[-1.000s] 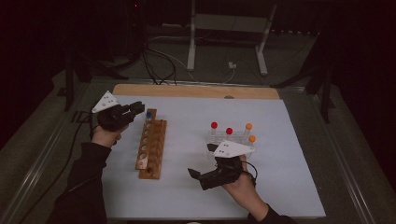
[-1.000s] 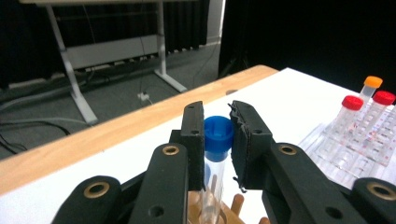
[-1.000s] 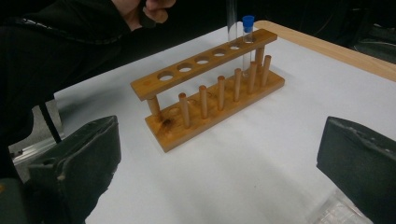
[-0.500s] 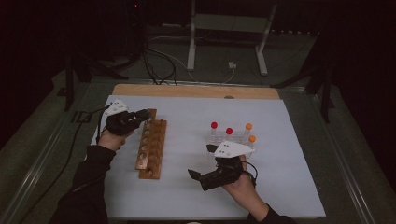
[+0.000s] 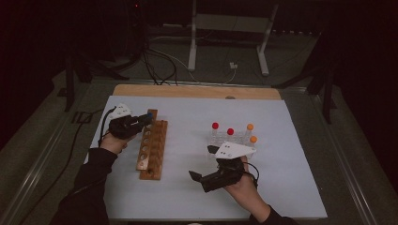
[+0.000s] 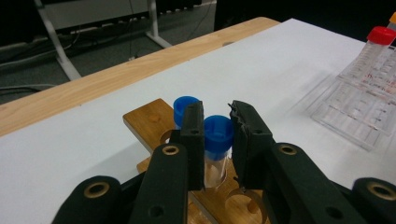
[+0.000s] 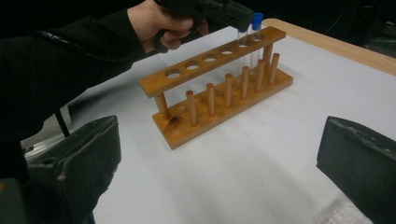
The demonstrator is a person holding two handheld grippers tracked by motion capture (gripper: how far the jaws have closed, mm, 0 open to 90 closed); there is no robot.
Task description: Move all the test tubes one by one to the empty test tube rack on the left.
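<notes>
Your left gripper clamps a blue-capped tube over the far end of the wooden rack; the tube's bottom is hidden behind the jaws. Right of the rack, your right gripper hovers with jaws wide, empty.

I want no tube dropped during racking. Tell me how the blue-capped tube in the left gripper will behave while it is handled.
The blue-capped tube looks clear and thin-walled, so probably light and stiff, perhaps crackable if squeezed hard. Its smooth round body between the left gripper pads may slip or swivel. Laid on the white sheet it would likely roll; standing in the wooden rack it should stay upright.
</notes>
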